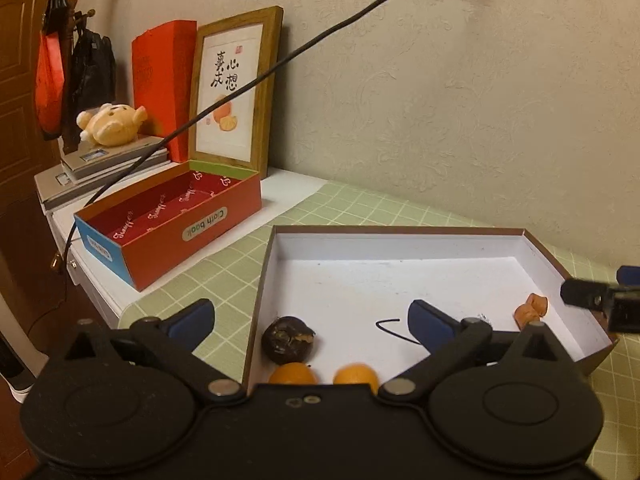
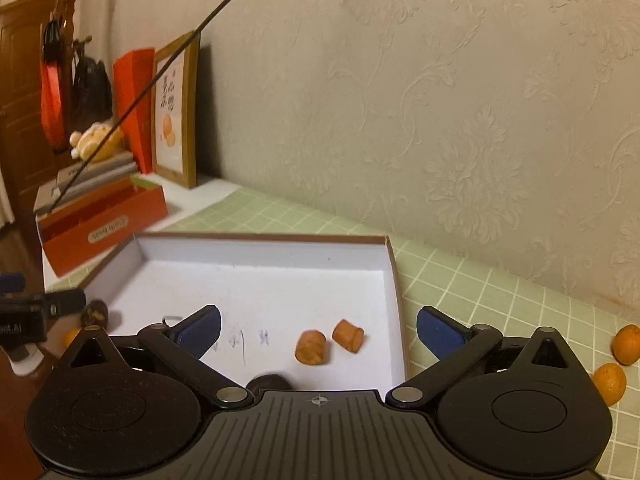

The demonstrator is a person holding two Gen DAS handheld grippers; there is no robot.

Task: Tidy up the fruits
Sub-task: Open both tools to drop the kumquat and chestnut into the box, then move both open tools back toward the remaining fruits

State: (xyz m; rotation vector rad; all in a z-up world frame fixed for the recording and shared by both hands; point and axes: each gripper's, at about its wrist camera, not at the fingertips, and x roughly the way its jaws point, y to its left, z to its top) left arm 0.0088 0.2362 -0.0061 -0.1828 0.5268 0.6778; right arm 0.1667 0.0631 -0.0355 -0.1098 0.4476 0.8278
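**A:** Writing first: what can be read?

**B:** "Cloth book" on an oval label on the red carton (image 1: 168,224), upside down from the left wrist view, and a script word repeated on its red lining. The framed picture (image 1: 236,88) behind the carton carries four brushed characters, a red seal and painted oranges. The carton stands just left of the white tray (image 1: 400,240).

**A:** Materials and shapes?

**B:** The tray is shallow cardboard, white inside with brown outer edges, lying on a green grid-patterned bench (image 2: 480,280). Inside it: a dark, round, wrinkled fruit (image 1: 286,338) with a split skin by the left wall, two small glossy oranges (image 1: 294,374) at the near edge, and two stubby orange cylindrical pieces (image 2: 312,346) toward the right wall. Two more oranges (image 2: 626,344) lie on the bench, right of the tray.

**A:** And the grippers?

**B:** The left gripper (image 1: 308,320) tilts downward over the tray's left wall, blue pads spread wide, nothing between them. The right gripper (image 2: 318,330) tilts down likewise, straddling the tray's right wall, equally wide and empty.
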